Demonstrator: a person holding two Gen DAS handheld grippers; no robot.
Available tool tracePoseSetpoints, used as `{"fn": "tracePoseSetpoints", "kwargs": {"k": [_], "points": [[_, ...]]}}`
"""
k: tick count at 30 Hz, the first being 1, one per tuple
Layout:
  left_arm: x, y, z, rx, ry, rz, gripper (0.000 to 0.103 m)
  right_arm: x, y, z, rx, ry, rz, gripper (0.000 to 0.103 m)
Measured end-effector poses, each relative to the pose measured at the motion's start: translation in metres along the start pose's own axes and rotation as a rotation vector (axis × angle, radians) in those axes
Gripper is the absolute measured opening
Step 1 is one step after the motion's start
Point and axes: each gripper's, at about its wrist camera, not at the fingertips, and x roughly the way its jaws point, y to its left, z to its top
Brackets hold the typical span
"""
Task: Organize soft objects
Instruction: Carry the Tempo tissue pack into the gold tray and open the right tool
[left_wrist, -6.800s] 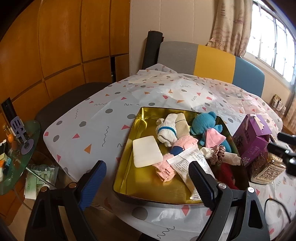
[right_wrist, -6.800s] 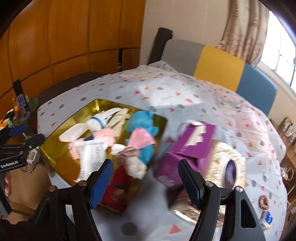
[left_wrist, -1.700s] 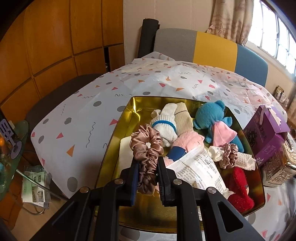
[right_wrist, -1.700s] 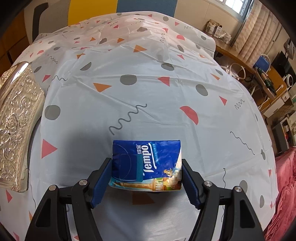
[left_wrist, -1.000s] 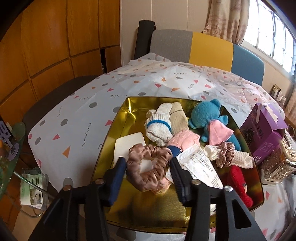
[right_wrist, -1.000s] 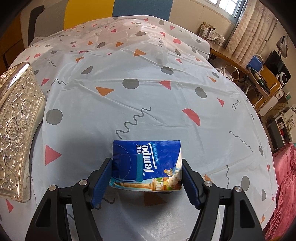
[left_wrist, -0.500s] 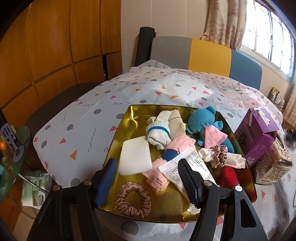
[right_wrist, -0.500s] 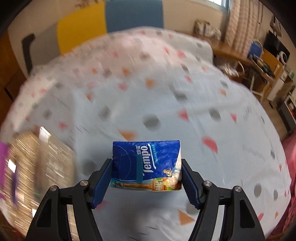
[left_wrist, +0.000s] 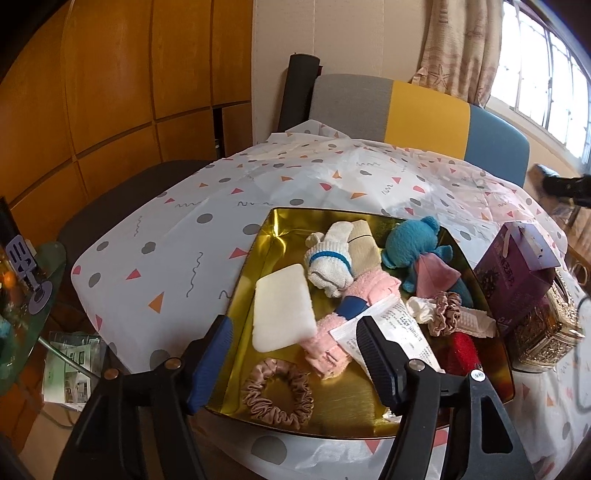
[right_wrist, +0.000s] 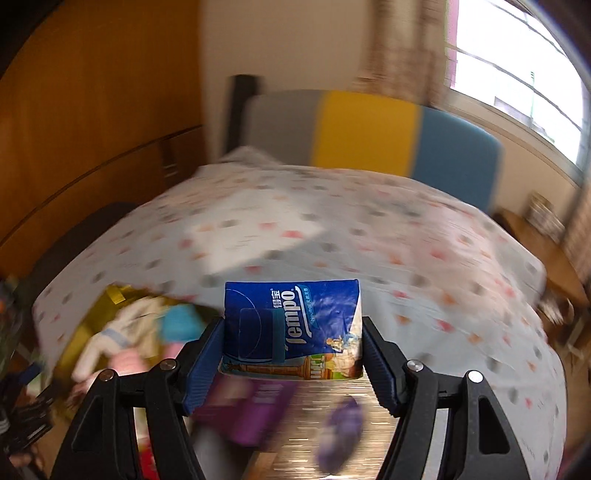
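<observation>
Patterned tablecloth (left_wrist: 177, 236) with dots and triangles covers the table; wood panelling and a grey, yellow and blue chair back (left_wrist: 406, 107) stand behind it. Landmark for everything below: the gold tray (left_wrist: 266, 254). The change since a second or two ago is on the left side: the brown scrunchie (left_wrist: 277, 387), then pinched between the left gripper's (left_wrist: 293, 336) fingers, now lies loose on the tray floor at its near edge, just in front of the white sponge pad (left_wrist: 282, 310). Left gripper hangs above that near edge with its jaws parted and nothing between them, so that item counts as delivered. Inside the tray also: a white sock with a blue band (left_wrist: 328, 262), a blue plush toy (left_wrist: 413, 240), a pink fluffy sock (left_wrist: 365, 295), a printed packet (left_wrist: 402, 325), a second scrunchie (left_wrist: 447, 310) and something red (left_wrist: 461, 350). A purple box (left_wrist: 517, 273) stands just beside the tray's right edge. On the right side, the right gripper (right_wrist: 293, 350) is clamped on the blue tissue pack (right_wrist: 291, 325), both pads pressed flat to its sides. That pack was low over bare cloth well away from the tray a second ago; now the heavily blurred view looks across the table with the tray (right_wrist: 85, 332) at lower left. My reading: the pack is mid-carry toward the tray, not yet over it, and is the item left to place.
</observation>
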Motion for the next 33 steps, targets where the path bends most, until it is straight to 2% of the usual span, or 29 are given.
{"fn": "tracePoseSetpoints", "kwargs": {"k": [5,9,14,20,26,30,33], "points": [[-0.004,0.014,0.002,-0.037,-0.013,0.018,0.070,0.028,0.077,-0.019,-0.095,0.088,0.130,0.071],[-0.007,0.021,0.002,-0.055,-0.017,0.028,0.071,0.069,0.117,-0.046,-0.093,0.213,0.197,0.072],[-0.009,0.025,0.000,-0.058,-0.014,0.039,0.071,0.120,0.146,-0.068,-0.099,0.313,0.166,0.072],[-0.013,0.024,0.000,-0.057,-0.018,0.037,0.074,0.136,0.154,-0.072,-0.145,0.309,0.084,0.072],[-0.017,0.021,0.000,-0.050,-0.028,0.037,0.079,0.129,0.152,-0.076,-0.142,0.278,0.107,0.073],[-0.019,0.018,0.000,-0.043,-0.028,0.044,0.084,0.122,0.154,-0.077,-0.146,0.252,0.081,0.074],[-0.023,0.016,0.001,-0.042,-0.036,0.044,0.086,0.109,0.151,-0.076,-0.131,0.206,0.061,0.084]]}}
